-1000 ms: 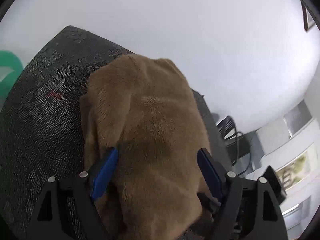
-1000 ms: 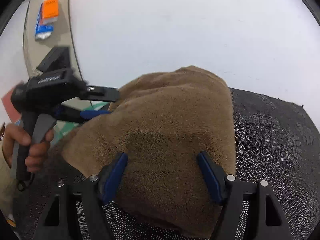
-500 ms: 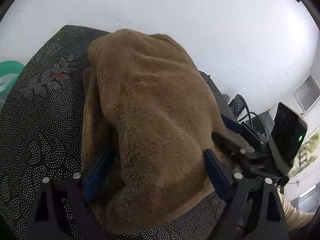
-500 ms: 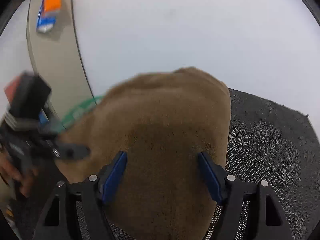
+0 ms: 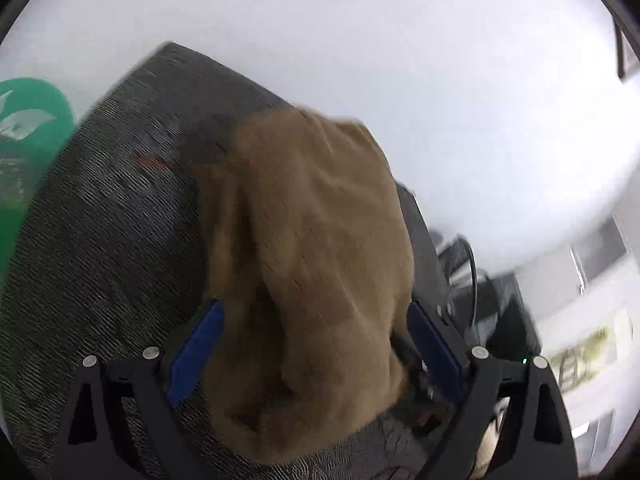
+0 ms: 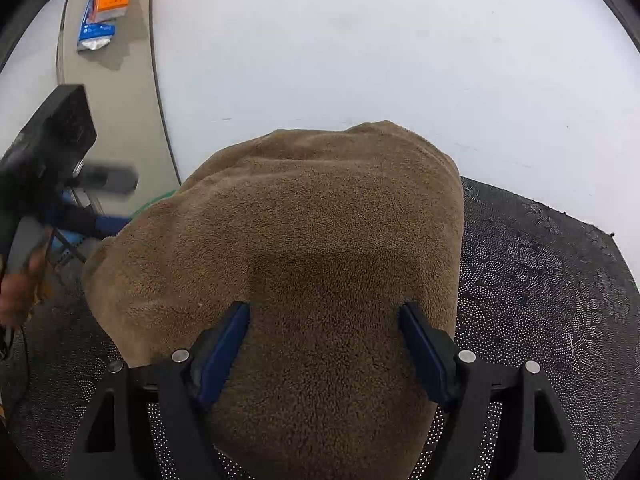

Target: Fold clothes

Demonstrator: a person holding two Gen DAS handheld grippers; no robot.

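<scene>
A brown fleece garment (image 6: 320, 220) lies bunched on a dark patterned mat (image 6: 540, 280). My right gripper (image 6: 322, 320) is sunk into its near end. Fleece fills the gap and touches both blue pads (image 6: 224, 344), and the jaws are opening. In the left wrist view the same garment (image 5: 312, 240) runs away from me between my left gripper's (image 5: 314, 320) wide jaws, which are also opening. A thin shadowed gap shows beside the left pad (image 5: 196, 348). The right wrist view shows my left gripper (image 6: 120, 200) blurred at the garment's left edge, held by a hand (image 6: 20, 292).
The mat lies on a white table (image 5: 400, 80). A green object (image 5: 28, 128) sits just past the mat's left edge. Orange and blue packets (image 6: 108, 4) lie on a beige surface far left. Cables and dark equipment (image 5: 468, 272) stand off the mat's right side.
The left gripper's jaws have spread wider around the garment, and its view has swung, now blurred. In the right wrist view the left gripper has lifted back up at the garment's left edge.
</scene>
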